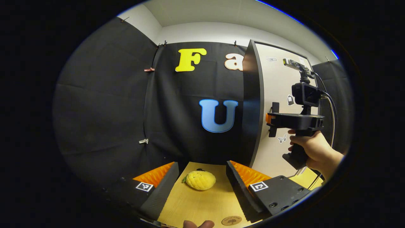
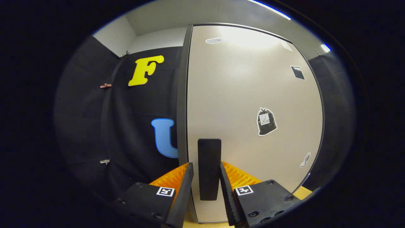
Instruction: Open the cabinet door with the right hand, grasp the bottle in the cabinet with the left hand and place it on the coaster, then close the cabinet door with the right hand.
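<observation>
The cabinet door [image 2: 250, 104] is standing shut ahead of me, its dark handle [image 2: 209, 169] sitting upright between my right gripper [image 2: 205, 186] fingers, which are bracketing it narrowly; whether both are pressing on it, I cannot tell. In the left gripper view, my right hand [image 1: 313, 150] is holding that gripper level against the door. My left gripper [image 1: 202, 186] is hovering low with fingers spread wide, holding nothing, over the wooden surface [image 1: 202, 205]. A yellow plush fruit [image 1: 200, 180] is lying between them, farther off. The coaster [image 1: 231, 220] is lying near, partly cut off at the bottom edge.
</observation>
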{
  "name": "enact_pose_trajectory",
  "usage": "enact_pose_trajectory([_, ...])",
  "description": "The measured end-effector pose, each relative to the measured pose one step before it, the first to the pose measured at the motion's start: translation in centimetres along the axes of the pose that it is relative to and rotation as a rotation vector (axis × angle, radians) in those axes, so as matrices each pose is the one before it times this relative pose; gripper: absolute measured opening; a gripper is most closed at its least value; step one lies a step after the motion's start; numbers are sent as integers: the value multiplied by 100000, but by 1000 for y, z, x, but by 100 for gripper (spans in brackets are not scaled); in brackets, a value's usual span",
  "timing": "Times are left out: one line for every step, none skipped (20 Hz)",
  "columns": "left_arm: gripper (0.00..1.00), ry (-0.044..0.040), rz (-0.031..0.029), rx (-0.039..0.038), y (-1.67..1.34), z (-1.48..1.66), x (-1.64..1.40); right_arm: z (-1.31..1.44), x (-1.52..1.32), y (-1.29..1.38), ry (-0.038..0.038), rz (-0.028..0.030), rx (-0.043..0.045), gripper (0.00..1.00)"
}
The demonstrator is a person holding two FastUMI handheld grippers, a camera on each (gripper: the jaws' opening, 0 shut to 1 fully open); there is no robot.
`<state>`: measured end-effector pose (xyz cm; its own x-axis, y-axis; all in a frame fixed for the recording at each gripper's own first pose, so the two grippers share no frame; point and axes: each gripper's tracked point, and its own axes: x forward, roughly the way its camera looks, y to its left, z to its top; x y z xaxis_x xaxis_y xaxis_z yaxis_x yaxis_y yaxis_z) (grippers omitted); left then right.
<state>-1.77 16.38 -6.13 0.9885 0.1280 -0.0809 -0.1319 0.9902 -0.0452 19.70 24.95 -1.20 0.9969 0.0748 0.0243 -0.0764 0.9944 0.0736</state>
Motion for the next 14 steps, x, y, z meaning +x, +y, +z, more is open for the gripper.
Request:
enact_pose_trajectory([95, -1, 466, 49, 257, -203, -99, 585, -713, 61, -631, 789, 2866, 43])
enact_pose_trajectory([95, 140, 589, 69, 230, -59, -294, -456, 257, -87, 291, -109, -302, 32])
enact_pose_trajectory([95, 270, 163, -253, 98, -333, -300, 78, 260, 149, -891, -195, -1550, 32])
enact_pose_trajectory([95, 194, -80, -504, -18, -213, -206, -131, 102, -26, 305, 361, -1052, 32])
enact_pose_trajectory([95, 7, -10, -482, -45, -4, -171, -164, 111, 73, 348, 944, 657, 25])
enact_pose_trajectory([95, -69, 83, -233, -55, 12, -189, 81, -172, 68, 679, 1335, 437, 25])
enact_pose_trajectory([95, -187, 205, -88, -15, 143, -154, 149, -45, 10, 74, 1414, -540, 24])
enact_pose_trajectory([95, -238, 31, -106, -12, 165, -181, -62, -305, -62, 1113, 942, 83, 24])
enact_pose_trajectory([95, -347, 45, -17, -113, 27, -42, -25, -43, 40, 168, 1117, -370, 17])
enact_pose_trajectory([95, -156, 3, 167, -153, 165, -119, 108, -307, 1, -6, 1089, -453, 16])
enact_pose_trajectory([95, -271, 4, 272, -64, -65, -410, 28, -394, 58, 513, 1131, 532, 16])
enact_pose_trajectory([95, -314, 41, 232, -190, 279, -317, 111, -649, 172, 496, 1437, 709, 16])
enact_pose_trajectory([95, -295, -159, 108, -255, 43, -335, 181, -743, 133, 517, 1484, 545, 16])
enact_pose_trajectory([95, -242, -30, 14, -304, 151, -308, 142, -964, 78, 299, 1626, 462, 16])
